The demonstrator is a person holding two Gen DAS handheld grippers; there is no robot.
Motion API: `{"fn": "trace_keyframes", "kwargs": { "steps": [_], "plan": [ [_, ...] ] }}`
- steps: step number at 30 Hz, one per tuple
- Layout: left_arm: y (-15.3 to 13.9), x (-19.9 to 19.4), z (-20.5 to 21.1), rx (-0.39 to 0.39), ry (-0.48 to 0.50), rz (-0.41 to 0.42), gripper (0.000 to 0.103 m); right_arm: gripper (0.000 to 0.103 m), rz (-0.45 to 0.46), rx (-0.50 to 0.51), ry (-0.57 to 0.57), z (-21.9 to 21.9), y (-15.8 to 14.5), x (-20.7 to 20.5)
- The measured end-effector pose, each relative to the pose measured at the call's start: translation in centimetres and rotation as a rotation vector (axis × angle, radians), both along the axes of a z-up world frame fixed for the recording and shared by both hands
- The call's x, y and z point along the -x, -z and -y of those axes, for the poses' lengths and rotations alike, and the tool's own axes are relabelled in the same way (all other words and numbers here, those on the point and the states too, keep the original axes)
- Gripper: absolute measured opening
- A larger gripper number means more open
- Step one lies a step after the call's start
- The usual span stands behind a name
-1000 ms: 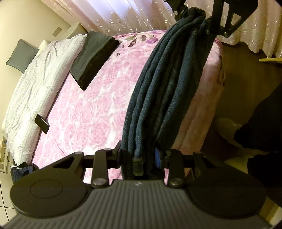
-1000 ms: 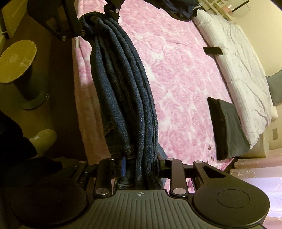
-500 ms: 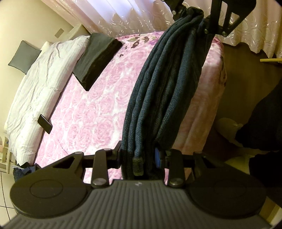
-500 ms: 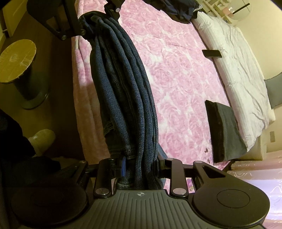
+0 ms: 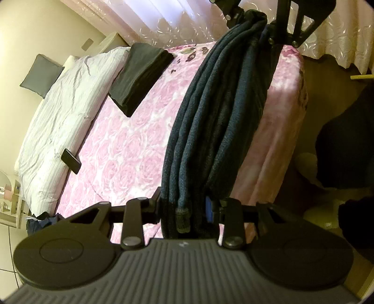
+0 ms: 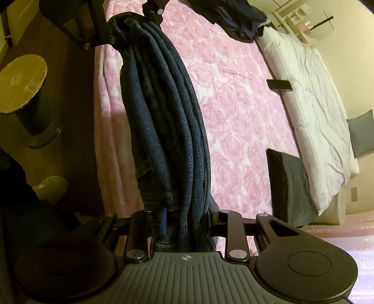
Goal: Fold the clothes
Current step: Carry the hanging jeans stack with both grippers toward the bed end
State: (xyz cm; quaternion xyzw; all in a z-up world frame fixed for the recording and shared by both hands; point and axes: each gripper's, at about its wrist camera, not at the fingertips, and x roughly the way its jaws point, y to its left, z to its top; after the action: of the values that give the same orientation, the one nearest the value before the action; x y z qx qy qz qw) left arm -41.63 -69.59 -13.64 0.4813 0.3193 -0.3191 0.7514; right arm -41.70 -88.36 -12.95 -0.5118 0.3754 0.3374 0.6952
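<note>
jeans: coarse matt denim | bedspread: soft plush cloth

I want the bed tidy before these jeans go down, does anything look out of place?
Yes: a black phone lies tilted at the white duvet's edge, and dark clothes sit crumpled, unfolded, at the pink bedspread's corner.

A home bedroom is indicated: bed with pink rose blanket, white duvet, lace curtains.

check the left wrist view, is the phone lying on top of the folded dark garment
No, the phone lies at the edge of the white duvet, well apart from the folded dark garment farther up the bed.
</note>
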Motion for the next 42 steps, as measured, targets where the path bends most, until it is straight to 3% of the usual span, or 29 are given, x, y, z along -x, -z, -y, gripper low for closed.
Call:
{"fn": "trace_keyframes", "kwargs": {
  "steps": [10, 24, 32, 42],
  "plan": [
    [0.0, -3.9, 0.9, -0.018, -0.006, -0.019, 0.031, 0.029, -0.021, -0.019, -0.013, 0.5, 0.4, -3.6],
    [-1.1, -16.2, 5.5, -0.047, 0.014, -0.002, 0.031, 0.029, -0.004, -0.057, 0.002, 4.2, -0.1, -15.8],
    [-1.9, -23.1, 6.7, -0.020, 0.128, 0.039, 0.031, 0.029, 0.039, -0.027, 0.076, 4.9, -1.5, -21.7],
    [-2.2, -33.6, 8.1, 0.077, 0.305, 0.113, 0.031, 0.029, 0.114, 0.062, 0.253, 4.8, -3.1, -29.7]
  ]
}}
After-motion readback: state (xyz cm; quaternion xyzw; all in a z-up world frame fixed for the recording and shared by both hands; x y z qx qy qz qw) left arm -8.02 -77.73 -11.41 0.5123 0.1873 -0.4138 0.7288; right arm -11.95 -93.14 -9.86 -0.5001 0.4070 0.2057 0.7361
